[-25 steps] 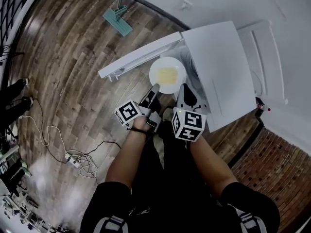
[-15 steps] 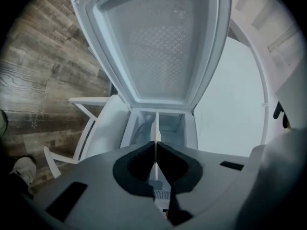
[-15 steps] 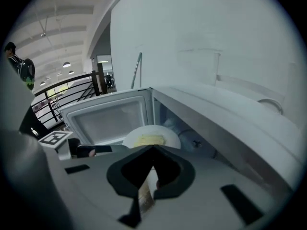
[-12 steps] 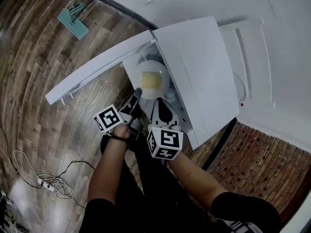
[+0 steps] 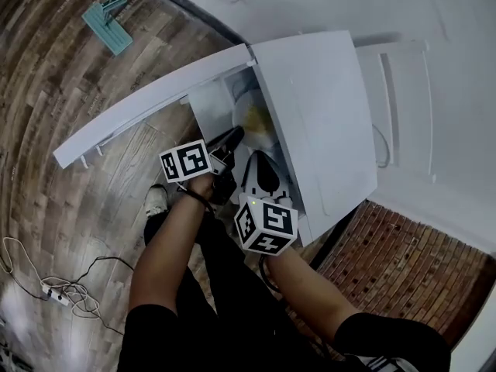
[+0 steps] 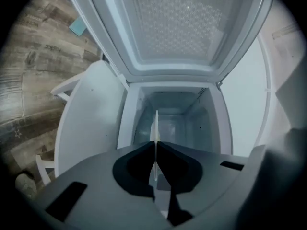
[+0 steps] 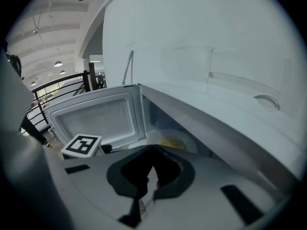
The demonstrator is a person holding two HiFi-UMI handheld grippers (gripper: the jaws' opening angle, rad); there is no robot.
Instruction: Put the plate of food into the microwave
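A white microwave (image 5: 318, 115) stands with its door (image 5: 147, 115) swung open to the left. The white plate (image 5: 249, 108) with yellow food (image 5: 258, 120) sits partly inside the cavity, its far side hidden under the microwave's top. My left gripper (image 5: 231, 139) is shut on the plate's near rim. In the left gripper view the plate (image 6: 156, 128) shows edge-on between the closed jaws of the left gripper (image 6: 155, 152), with the cavity (image 6: 182, 121) behind. My right gripper (image 5: 260, 178) hangs just below the opening, shut and holding nothing. From the right gripper (image 7: 151, 169) the food (image 7: 171, 143) lies ahead.
A teal mop head (image 5: 108, 28) lies on the wooden floor at the upper left. Cables and a power strip (image 5: 54, 289) trail at the lower left. A white cabinet (image 5: 403, 91) adjoins the microwave on the right, with brick flooring (image 5: 387, 262) below it. The person's shoe (image 5: 159, 198) is under the left arm.
The left gripper has carried the plate forward from in front of the opening into the cavity. The right gripper has stayed a little behind it, and the head view has shifted.
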